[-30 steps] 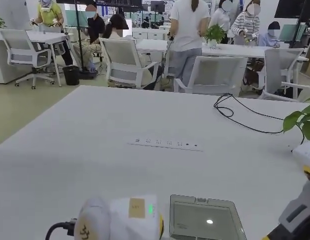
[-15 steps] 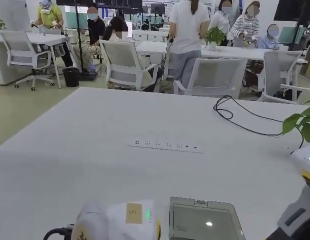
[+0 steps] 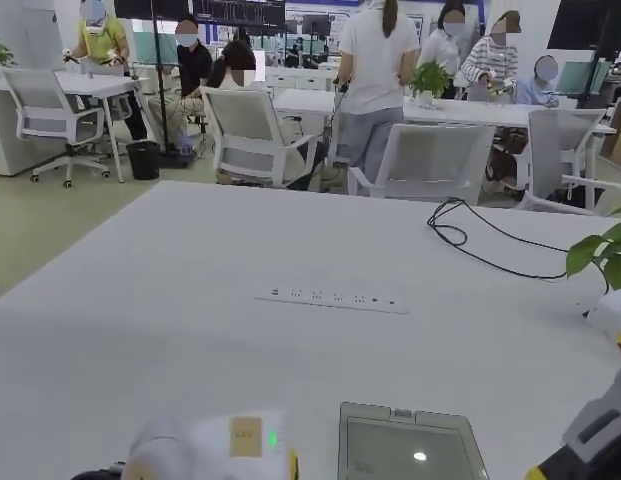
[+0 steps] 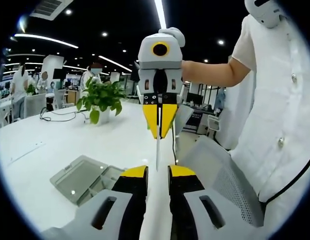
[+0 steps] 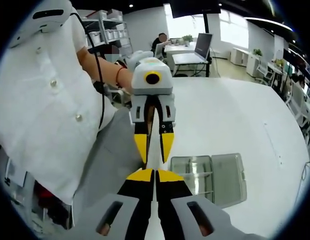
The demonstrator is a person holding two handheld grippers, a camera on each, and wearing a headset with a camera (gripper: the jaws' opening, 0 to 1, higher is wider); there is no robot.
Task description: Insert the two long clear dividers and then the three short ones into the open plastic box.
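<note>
Head view: the open plastic box (image 3: 410, 448) lies flat, ready for filling. Left gripper view: near the box, the right gripper (image 4: 158, 134) pinches a clear divider (image 4: 157, 152) edge-on. Right gripper view: the left gripper (image 5: 154, 157), slightly open, straddles it, likely to regrip.

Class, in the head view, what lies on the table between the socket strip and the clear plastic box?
Nothing. The head view shows bare white table between the socket strip and the clear plastic box.
</note>
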